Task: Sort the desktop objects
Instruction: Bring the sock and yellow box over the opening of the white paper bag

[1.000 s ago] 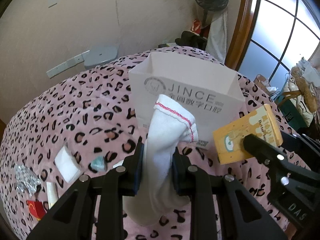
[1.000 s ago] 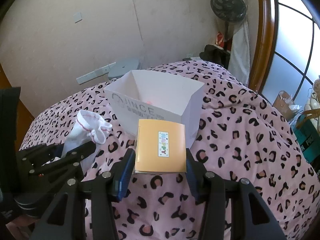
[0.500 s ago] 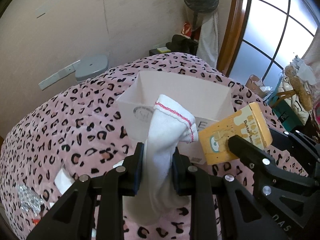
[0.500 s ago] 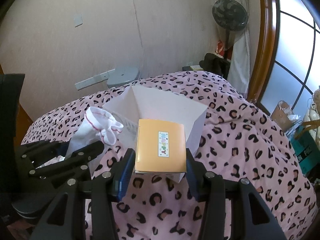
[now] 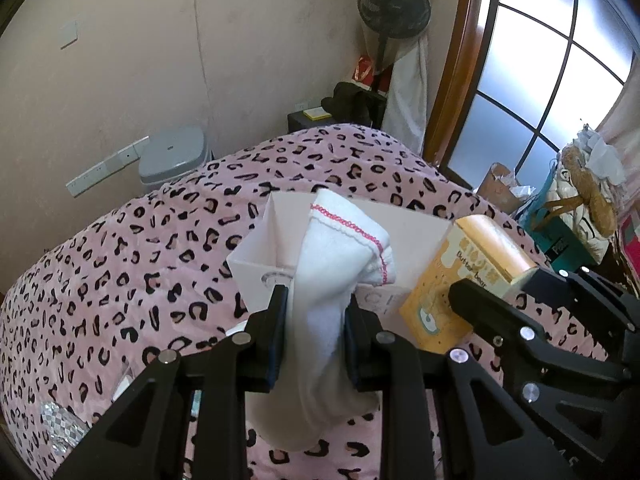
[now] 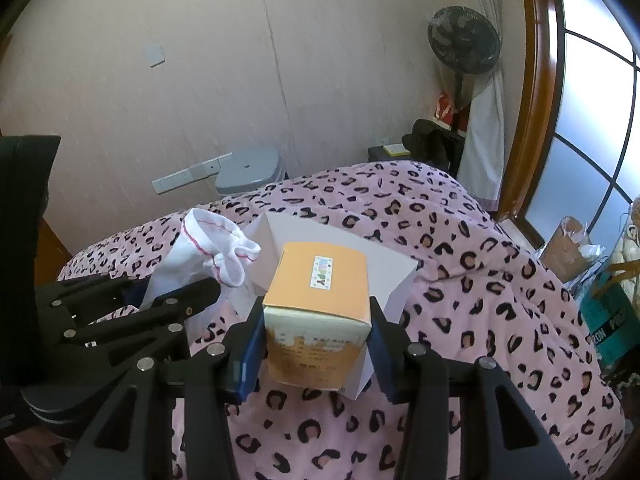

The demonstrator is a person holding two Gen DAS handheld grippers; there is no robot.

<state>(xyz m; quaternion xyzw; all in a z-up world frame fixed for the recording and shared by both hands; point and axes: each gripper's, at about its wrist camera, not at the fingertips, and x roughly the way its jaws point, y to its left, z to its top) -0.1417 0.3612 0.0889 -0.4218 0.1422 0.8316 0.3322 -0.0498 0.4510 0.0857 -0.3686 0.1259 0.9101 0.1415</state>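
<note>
Holding two items at once, you have both grippers raised over the near edge of the open white paper bag (image 5: 404, 236) that stands on the pink leopard-print blanket (image 5: 132, 264).

Left gripper (image 5: 314, 332): its fingers (image 5: 272, 340) are clenched fully on the white cotton sock with red stitched cuff (image 5: 332, 288). The sock is pinched at mid-length; the cuff end stands up in front of the bag's opening, and the toe end hangs down below the fingers toward the blanket. In the right wrist view the same sock (image 6: 208, 248) sits to the left of the bag (image 6: 340, 240), with its cuff drooping toward the bag's left wall.

Right gripper (image 6: 318, 340): its jaws are closing on the orange cardboard carton with a small "HAPPY" sticker (image 6: 320, 292). The blue-padded fingers (image 6: 250, 348) press on the carton's left and right sides. The carton is tilted, sticker face up and far end raised, and it sits directly above the bag's near wall. In the left wrist view the carton (image 5: 460, 272) lies to the right of the sock, close beside it and not touching.

On the blanket at the near left, you can see a crumpled silver foil packet (image 5: 60, 428), partly hidden by the left gripper. A black pedestal fan (image 6: 464, 44) stands against the far wall.
</note>
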